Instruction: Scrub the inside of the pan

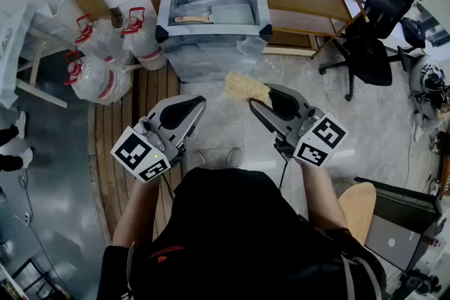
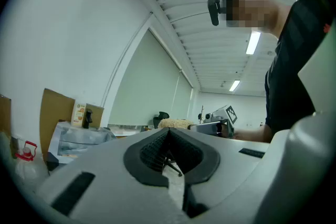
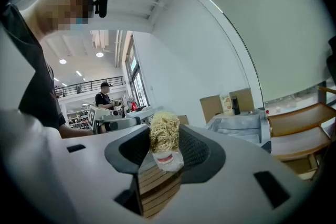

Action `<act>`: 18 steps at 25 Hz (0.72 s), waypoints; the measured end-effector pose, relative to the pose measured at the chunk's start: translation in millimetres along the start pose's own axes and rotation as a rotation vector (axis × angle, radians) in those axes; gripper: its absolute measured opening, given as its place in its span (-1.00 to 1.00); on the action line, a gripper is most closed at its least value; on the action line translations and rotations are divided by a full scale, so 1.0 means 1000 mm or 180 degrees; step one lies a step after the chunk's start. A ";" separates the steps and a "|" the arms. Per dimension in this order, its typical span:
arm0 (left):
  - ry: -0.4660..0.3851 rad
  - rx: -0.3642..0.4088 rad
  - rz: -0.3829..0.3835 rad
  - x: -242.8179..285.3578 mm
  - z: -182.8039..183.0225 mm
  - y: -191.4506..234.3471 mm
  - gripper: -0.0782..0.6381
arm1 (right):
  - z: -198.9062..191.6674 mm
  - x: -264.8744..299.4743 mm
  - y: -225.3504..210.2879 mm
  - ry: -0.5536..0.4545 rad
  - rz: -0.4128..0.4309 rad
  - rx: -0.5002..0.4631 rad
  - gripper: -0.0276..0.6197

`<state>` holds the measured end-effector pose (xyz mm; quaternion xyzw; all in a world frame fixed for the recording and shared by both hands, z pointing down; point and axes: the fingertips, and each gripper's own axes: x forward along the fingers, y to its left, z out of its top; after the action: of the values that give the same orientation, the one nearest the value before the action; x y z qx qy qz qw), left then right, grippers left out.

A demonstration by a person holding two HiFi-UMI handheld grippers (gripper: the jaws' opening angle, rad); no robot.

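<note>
head view: left gripper (image 1: 197, 104) points forward, jaws together — right gripper (image 1: 252, 104) beside it, jaws clamped on a scrubber (image 1: 247, 87).

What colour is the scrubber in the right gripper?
The scrubber is pale straw yellow, with a white-and-red tag at its base; the right gripper view shows it best.

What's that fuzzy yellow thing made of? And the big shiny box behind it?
The fuzzy thing, pinched in the right gripper, looks like tangled straw-coloured plant fibre, dry and rough: loose wiry strands stick out. The box looks like polished metal, maybe steel: grey with bright reflections.
</note>
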<state>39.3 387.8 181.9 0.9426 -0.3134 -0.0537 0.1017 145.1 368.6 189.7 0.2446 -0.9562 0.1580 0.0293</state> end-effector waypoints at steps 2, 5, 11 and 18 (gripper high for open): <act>-0.0010 0.0002 0.0003 0.002 0.000 -0.001 -0.73 | -0.001 -0.001 -0.001 -0.0001 0.0005 0.0002 -0.40; -0.0016 -0.0003 0.0011 0.005 -0.002 -0.006 -0.73 | -0.002 -0.005 -0.003 -0.0009 0.0015 0.0013 -0.40; 0.0006 -0.0037 0.0043 0.016 -0.012 -0.017 -0.73 | -0.003 -0.019 -0.011 -0.0097 0.0038 0.0076 -0.38; 0.0056 -0.0027 0.0085 0.035 -0.023 -0.037 -0.73 | -0.010 -0.046 -0.022 -0.0126 0.0097 0.0123 -0.38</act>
<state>92.8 399.1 194.7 0.9384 -0.3248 -0.0454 0.1092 195.8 374.1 199.6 0.2335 -0.9570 0.1721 0.0033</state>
